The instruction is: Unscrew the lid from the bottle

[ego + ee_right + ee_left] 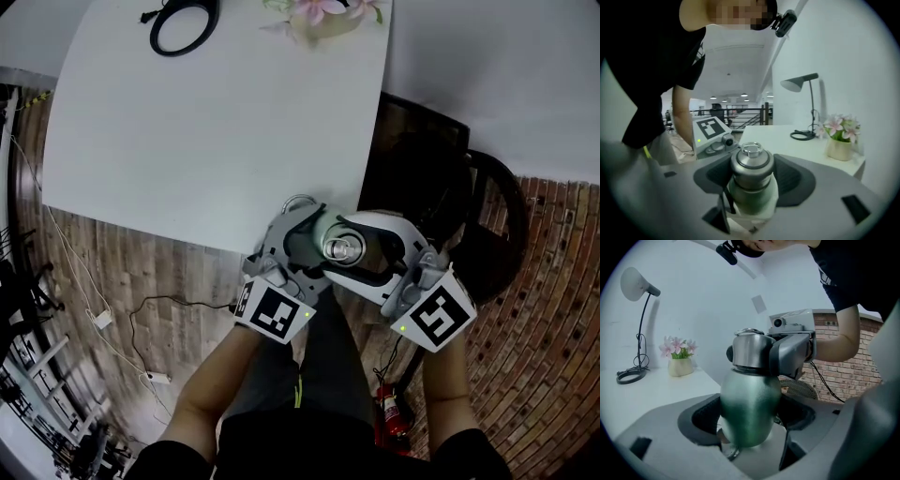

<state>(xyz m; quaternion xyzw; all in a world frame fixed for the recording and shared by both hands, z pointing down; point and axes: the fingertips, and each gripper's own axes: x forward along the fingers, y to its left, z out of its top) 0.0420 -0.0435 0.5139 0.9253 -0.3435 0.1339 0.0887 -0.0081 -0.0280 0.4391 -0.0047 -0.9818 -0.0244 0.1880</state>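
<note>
A green bottle with a steel lid is held over the person's lap, just off the table's near edge. My left gripper is shut on the bottle's green body, a pad pressed against each side. In the head view the left gripper comes in from the lower left and the lid shows from above. My right gripper reaches in from the right, its jaws standing round the lid. The pads sit very near the lid on both sides, and no firm press shows.
A white table lies ahead with a lamp base and a pot of pink flowers at its far side. A dark chair stands to the right. A red extinguisher and cables lie on the wooden floor.
</note>
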